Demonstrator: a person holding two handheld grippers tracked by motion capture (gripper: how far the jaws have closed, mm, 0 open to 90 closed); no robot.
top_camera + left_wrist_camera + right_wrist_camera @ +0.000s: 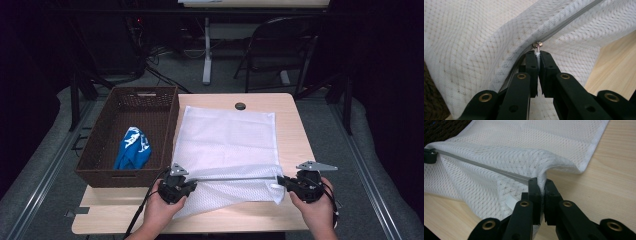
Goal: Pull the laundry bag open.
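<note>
Basket [100, 150]: a brown woven basket is standing at the left edge of the table [295, 125], just beside the mesh bag; a crumpled blue cloth [132, 148] is lying inside it.
Mesh bag [225, 135]: the white mesh laundry bag is lying flat over the middle of the table, its near edge being lifted and stretched between the two grippers.
Left gripper [192, 181]: it is sitting at the near left corner of the bag; in the left gripper view the jaws are pressing together on the white pull tab of the zipper slider [537, 45].
Zipper [481, 168]: the grey zipper line is running taut along the raised near edge, from slider to far end.
Right gripper [281, 181]: it is sitting at the near right corner; in the right gripper view the jaws are clamping a fold of mesh at the zipper's end.
Step in hand: judged as the start of a zipper pull, one end being anchored while the slider is being held.
Zipper state: appears closed along its length, though the mesh folds are hiding part of it.
Next move: calls for drawing the slider steadily along the line toward the right gripper, with the right grip keeping tension so the mesh is not bunching.
</note>
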